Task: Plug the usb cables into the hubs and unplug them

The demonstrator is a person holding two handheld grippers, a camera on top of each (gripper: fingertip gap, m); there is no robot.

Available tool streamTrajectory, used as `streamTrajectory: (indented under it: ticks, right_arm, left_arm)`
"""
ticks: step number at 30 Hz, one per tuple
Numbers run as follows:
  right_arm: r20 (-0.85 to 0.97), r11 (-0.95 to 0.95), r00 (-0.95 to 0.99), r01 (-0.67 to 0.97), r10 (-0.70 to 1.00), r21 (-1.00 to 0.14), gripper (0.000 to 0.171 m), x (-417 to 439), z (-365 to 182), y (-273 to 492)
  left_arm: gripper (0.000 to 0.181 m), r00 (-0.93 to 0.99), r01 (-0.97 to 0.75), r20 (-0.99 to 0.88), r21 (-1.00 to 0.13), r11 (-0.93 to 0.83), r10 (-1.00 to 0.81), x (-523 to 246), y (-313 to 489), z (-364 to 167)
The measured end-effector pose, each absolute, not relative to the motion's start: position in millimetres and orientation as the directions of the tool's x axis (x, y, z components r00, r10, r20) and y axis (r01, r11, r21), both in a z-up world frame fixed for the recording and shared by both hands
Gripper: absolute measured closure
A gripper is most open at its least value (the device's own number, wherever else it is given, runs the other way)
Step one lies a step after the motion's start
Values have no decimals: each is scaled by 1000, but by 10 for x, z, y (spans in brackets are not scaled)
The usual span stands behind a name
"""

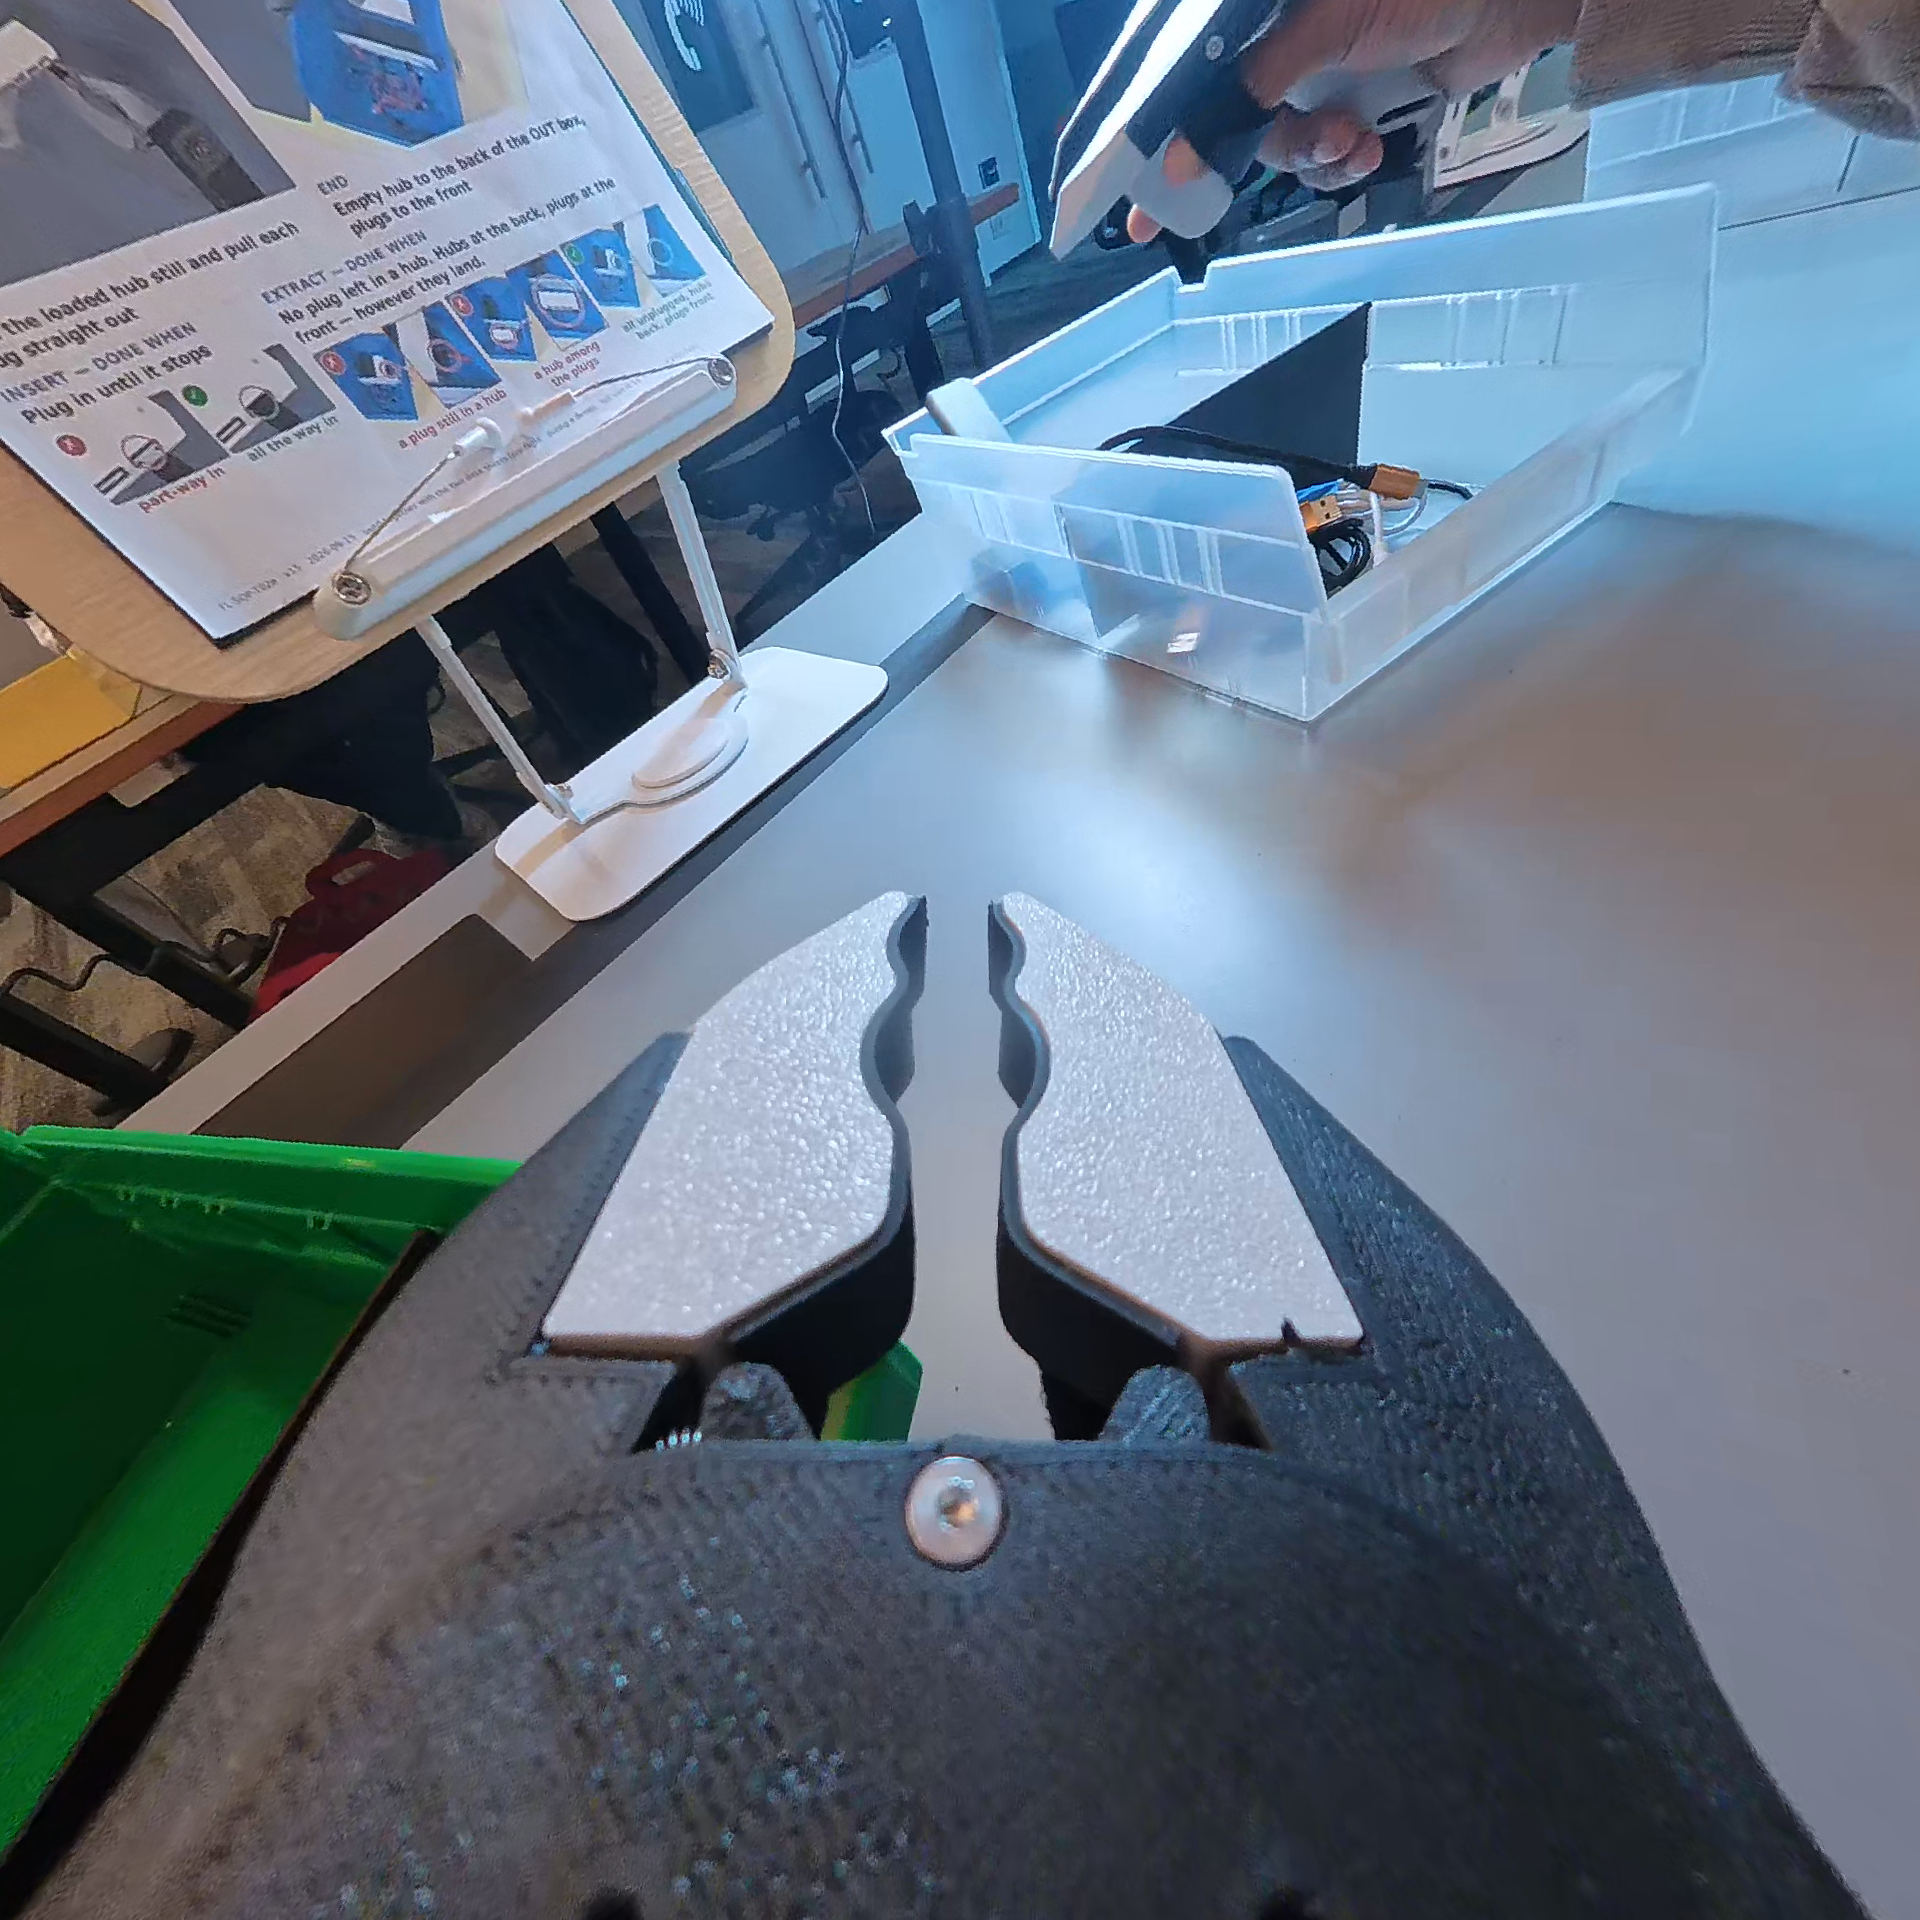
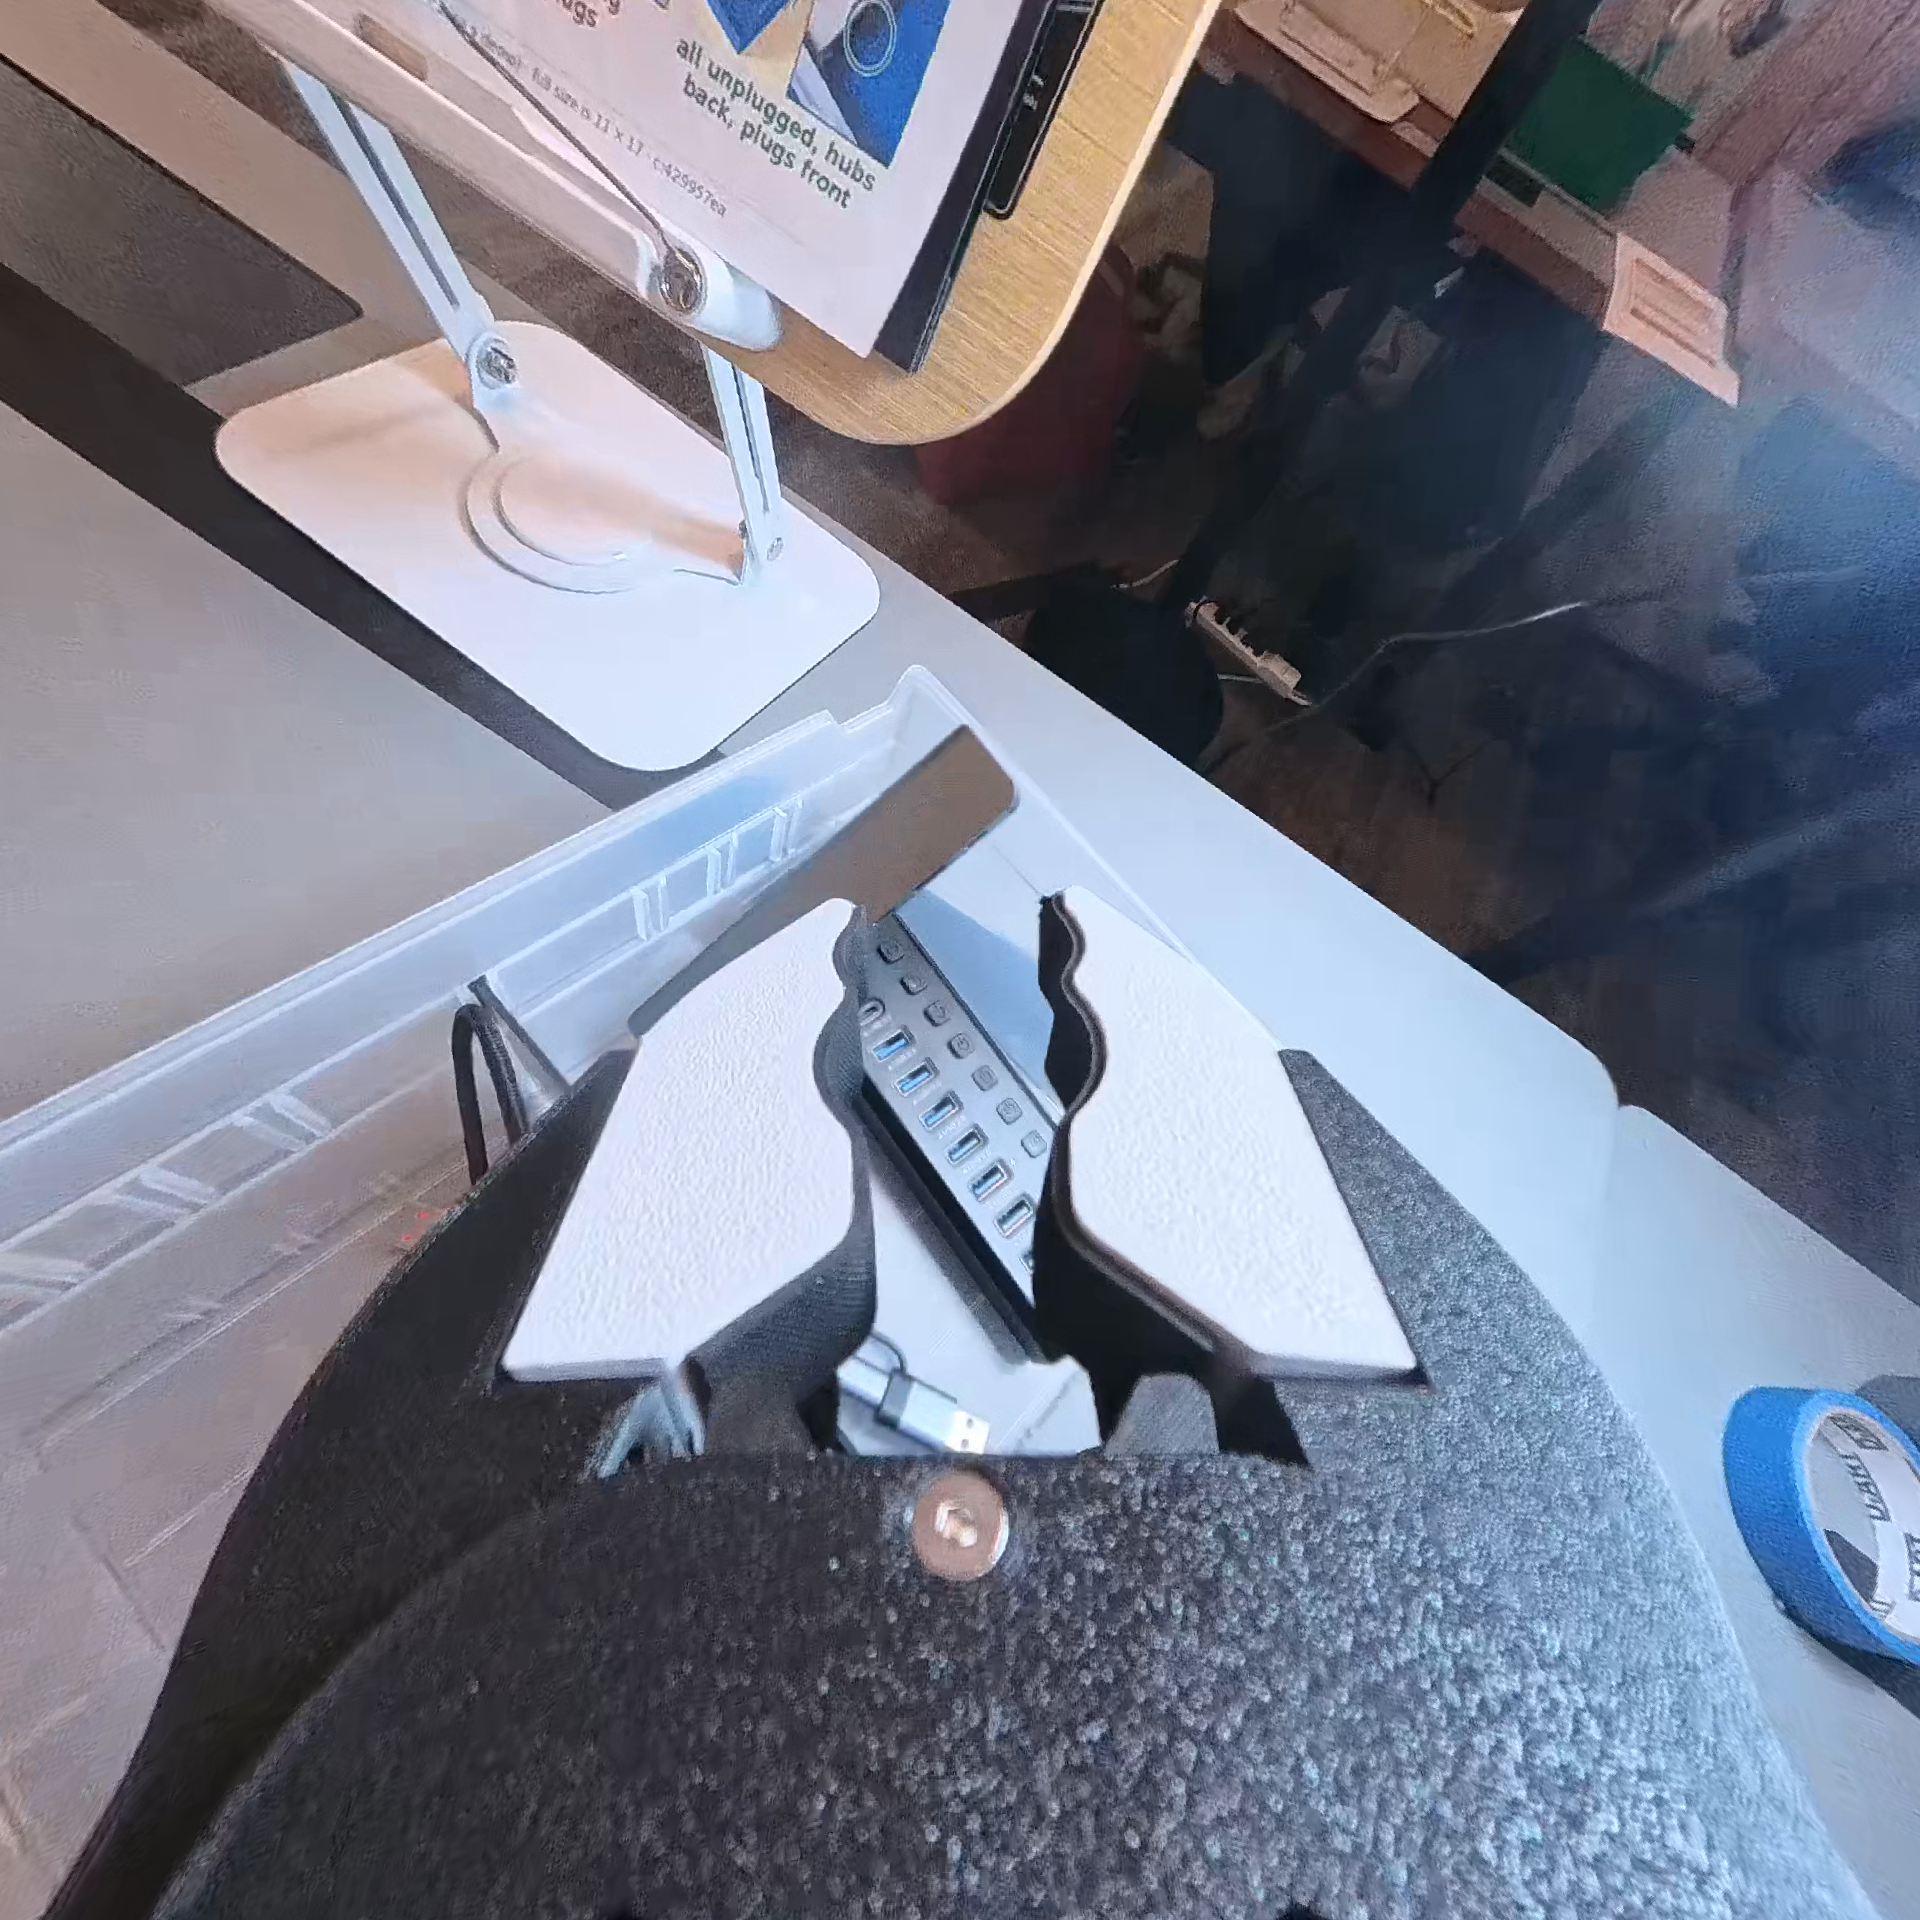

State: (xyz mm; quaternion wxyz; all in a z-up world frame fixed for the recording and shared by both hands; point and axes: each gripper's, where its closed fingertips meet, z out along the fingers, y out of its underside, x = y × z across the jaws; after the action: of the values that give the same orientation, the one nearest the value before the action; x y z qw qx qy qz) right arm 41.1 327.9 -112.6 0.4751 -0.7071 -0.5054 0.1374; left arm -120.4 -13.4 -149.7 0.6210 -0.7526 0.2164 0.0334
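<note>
Both tools are empty: my right tool (image 2: 951,925), parted over the hub (image 2: 951,1132) in the bin (image 2: 312,1049), may clip its wall; left tool (image 1: 956,914) nearly closed.

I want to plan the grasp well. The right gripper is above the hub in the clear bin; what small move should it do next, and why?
Probably lower the right gripper straight down onto the black hub. Its jaws stand open and empty, the hub lies between them below, inside the clear bin, and its ports look empty.
</note>
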Motion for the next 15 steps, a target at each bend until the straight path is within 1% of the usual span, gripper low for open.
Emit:
streamTrajectory:
  ticks: [3, 9, 12, 15]
  right_arm:
    - [302, -49, 461, 608, 835, -792, 140, 336, -1226, 3349]
    - [275, -108, 490, 618, 827, -779, 139, 180, -1491, 3484]
    - [251, -86, 499, 558, 829, -825, 137, 91, -1426, 3413]
    - [225, -27, 490, 455, 842, -890, 129, 30, -1194, 3195]
  left_arm:
    - [170, 905, -365, -317, -921, -134, -282, -1217, -136, -1491]
    - [171, 908, -362, -315, -921, -141, -276, -1256, -144, -1488]
    - [171, 911, -368, -321, -916, -160, -259, -1314, -165, -1477]
    - [171, 919, -355, -301, -912, -205, -253, -1407, -227, -1443]
